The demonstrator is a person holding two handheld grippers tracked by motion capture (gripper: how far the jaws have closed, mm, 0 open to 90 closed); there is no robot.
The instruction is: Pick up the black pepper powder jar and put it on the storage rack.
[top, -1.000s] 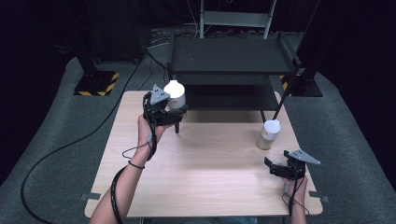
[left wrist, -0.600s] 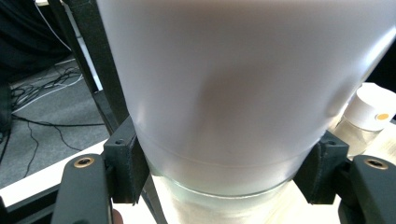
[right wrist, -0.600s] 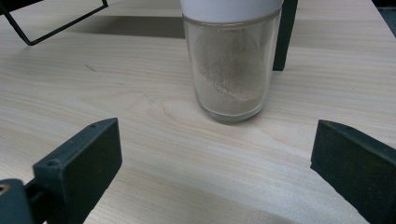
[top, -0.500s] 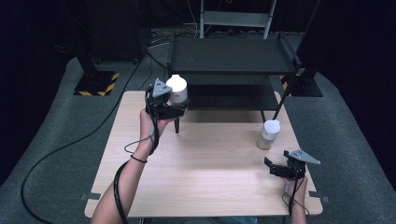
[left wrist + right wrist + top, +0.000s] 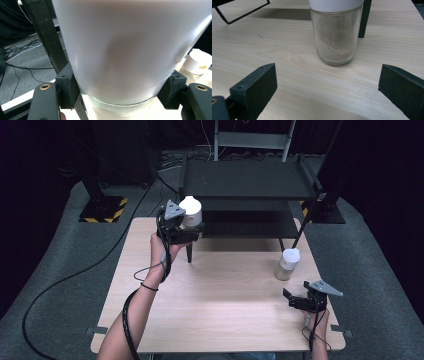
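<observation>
High view: left claw (image 5: 192, 232) clamps unlabelled white-lidded jar (image 5: 190, 211).

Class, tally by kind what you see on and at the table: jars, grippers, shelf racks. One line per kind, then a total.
White-lidded jars: 2, the held jar and the standing jar
Grippers: 2, left gripper, right gripper
Black shelf rack: 1
Total: 5
</observation>
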